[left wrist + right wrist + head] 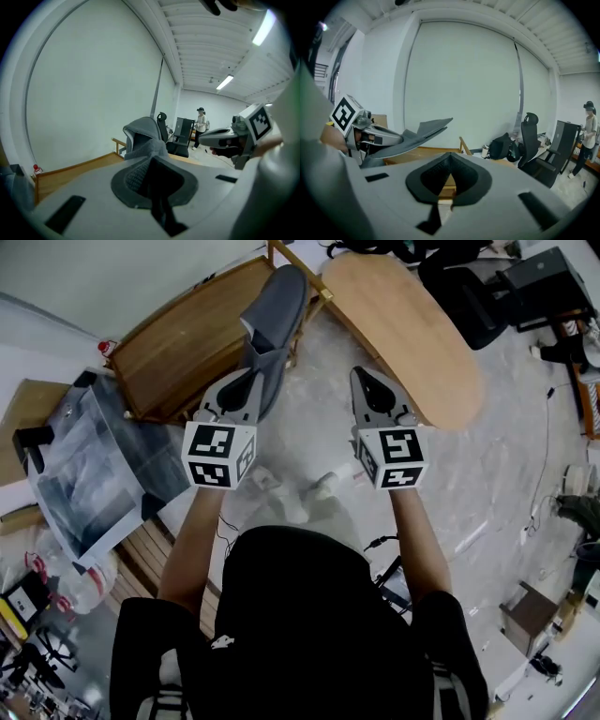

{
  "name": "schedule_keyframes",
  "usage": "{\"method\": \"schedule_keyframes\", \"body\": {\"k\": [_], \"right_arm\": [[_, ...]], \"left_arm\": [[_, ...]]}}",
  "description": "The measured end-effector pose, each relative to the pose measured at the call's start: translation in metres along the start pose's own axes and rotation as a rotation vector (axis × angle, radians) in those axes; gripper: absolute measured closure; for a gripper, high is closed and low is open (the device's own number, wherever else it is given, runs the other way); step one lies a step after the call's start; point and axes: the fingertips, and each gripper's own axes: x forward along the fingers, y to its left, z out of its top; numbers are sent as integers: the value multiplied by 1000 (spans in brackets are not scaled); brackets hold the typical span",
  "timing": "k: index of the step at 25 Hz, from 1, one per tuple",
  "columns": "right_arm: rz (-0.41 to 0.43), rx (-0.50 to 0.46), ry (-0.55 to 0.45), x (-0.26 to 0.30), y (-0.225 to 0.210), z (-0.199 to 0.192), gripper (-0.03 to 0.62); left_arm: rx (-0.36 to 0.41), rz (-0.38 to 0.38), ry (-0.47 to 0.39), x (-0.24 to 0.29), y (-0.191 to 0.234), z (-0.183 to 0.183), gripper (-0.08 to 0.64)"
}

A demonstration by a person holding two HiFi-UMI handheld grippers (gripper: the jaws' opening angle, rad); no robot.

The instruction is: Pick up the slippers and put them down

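I have my left hand-held gripper [251, 385] pinching the grey slipper [278, 310] by one end, apparently so it clears the wooden table [183, 348]; my right hand-held gripper [364, 379] is closed and empty.

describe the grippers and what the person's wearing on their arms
Both the left gripper and right gripper are pale grey tapered shells with black pads, each bearing a white cube of black square markers. The person wears a black short-sleeved top.
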Motion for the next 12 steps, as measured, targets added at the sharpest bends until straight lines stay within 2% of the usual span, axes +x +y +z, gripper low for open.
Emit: {"method": "schedule_keyframes", "body": {"k": [7, 12], "right_arm": [[-6, 28, 43, -9, -48, -38, 592], [20, 45, 84, 3, -67, -73, 592]], "left_arm": [[1, -24, 55, 48, -39, -29, 549], [9, -21, 73, 80, -52, -52, 549]]}}
